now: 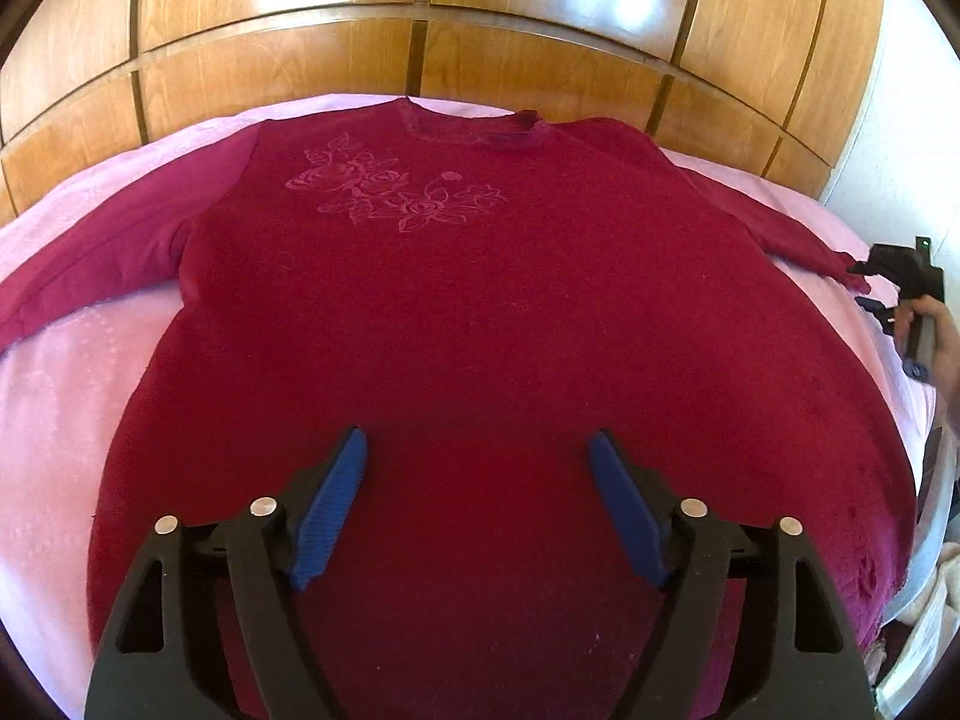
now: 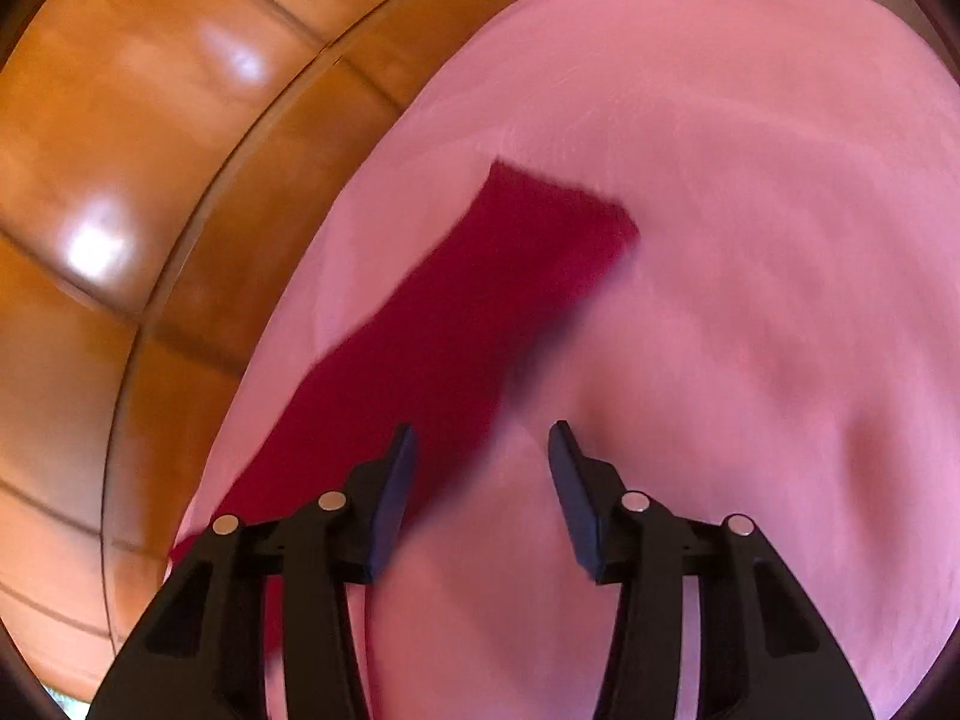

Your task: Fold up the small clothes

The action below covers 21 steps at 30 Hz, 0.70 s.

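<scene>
Left wrist view: found the sweater (image 1: 480, 312) spread flat and front up across the bed (image 1: 54, 408), neckline toward the far edge by the wooden panelling (image 1: 270, 72), both sleeves drawn out toward the side edges. Judged that layout as preparation, so that each sleeve could be turned in over the body cleanly. Saw the left claw (image 1: 477, 438) released, pads wide apart and gripping nothing, hanging over the lower middle of the sweater near the bed's near edge, with the hem beneath and behind it. Spotted the right claw (image 1: 864, 285) at the bed's right edge, held in a hand (image 1: 942, 348), its tips just beside the cuff (image 1: 840, 264) of that side's sleeve.

Right wrist view, blurred: saw the right claw (image 2: 483, 429) released too, with only pink bedding between its pads. Traced the sleeve (image 2: 480, 300) from under the left-hand finger diagonally up to its cuff (image 2: 564, 210), ahead of the tips and slightly right. Could not tell whether that finger touched the cloth. Judged the sleeve as the next thing to be taken, with no fold yet made.
</scene>
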Tool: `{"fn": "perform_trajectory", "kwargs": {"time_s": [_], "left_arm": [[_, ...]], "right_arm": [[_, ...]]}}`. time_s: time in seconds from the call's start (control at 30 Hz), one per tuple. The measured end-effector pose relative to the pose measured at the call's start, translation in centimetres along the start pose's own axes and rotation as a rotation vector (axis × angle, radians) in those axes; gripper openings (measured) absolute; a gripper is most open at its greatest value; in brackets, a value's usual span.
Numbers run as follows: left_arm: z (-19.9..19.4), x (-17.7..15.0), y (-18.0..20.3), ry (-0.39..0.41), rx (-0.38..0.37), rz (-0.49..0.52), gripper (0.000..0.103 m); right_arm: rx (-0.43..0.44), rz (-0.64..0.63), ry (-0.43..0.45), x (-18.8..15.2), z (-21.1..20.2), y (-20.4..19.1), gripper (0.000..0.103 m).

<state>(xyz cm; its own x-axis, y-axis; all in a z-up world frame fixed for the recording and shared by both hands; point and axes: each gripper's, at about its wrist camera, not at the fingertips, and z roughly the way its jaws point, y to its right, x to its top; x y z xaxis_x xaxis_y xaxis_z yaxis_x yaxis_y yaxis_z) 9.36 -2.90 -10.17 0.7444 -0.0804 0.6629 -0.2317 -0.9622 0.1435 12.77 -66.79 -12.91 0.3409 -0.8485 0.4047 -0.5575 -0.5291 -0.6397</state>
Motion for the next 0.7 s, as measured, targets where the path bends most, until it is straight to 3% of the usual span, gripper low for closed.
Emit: {"fn": "perform_trajectory", "kwargs": {"time_s": [0.07,0.1,0.13,0.27,0.37,0.6,0.7], "left_arm": [[-0.5,-0.4,-0.2,0.004,0.002,0.001,0.079],[-0.6,-0.5,-0.2,0.006,0.003,0.003,0.079],[-0.6,-0.5,-0.3,0.007,0.003,0.005,0.079],[-0.6,-0.6,-0.4,0.013,-0.001,0.005,0.08],[-0.5,-0.6,-0.4,0.015,-0.004,0.005,0.08],[-0.6,-0.7,-0.5,0.023,-0.012,-0.004,0.081],[-0.7,-0.7,-0.5,0.025,-0.018,-0.009,0.081]], "right_arm": [[-0.034,-0.011,0.006,0.9,0.7,-0.4,0.036],[-0.083,-0.037,0.01,1.3,1.0,-0.7,0.009],[-0.14,-0.07,0.005,1.9,1.8,-0.5,0.005],[-0.223,-0.119,0.038,2.7,1.6,-0.5,0.005],[-0.226,-0.141,0.027,2.4,1.4,-1.6,0.005],[-0.083,-0.361,0.04,-0.5,-1.8,-8.6,0.005],[0.019,-0.428,0.022,-2.7,-2.4,-12.7,0.005]]}}
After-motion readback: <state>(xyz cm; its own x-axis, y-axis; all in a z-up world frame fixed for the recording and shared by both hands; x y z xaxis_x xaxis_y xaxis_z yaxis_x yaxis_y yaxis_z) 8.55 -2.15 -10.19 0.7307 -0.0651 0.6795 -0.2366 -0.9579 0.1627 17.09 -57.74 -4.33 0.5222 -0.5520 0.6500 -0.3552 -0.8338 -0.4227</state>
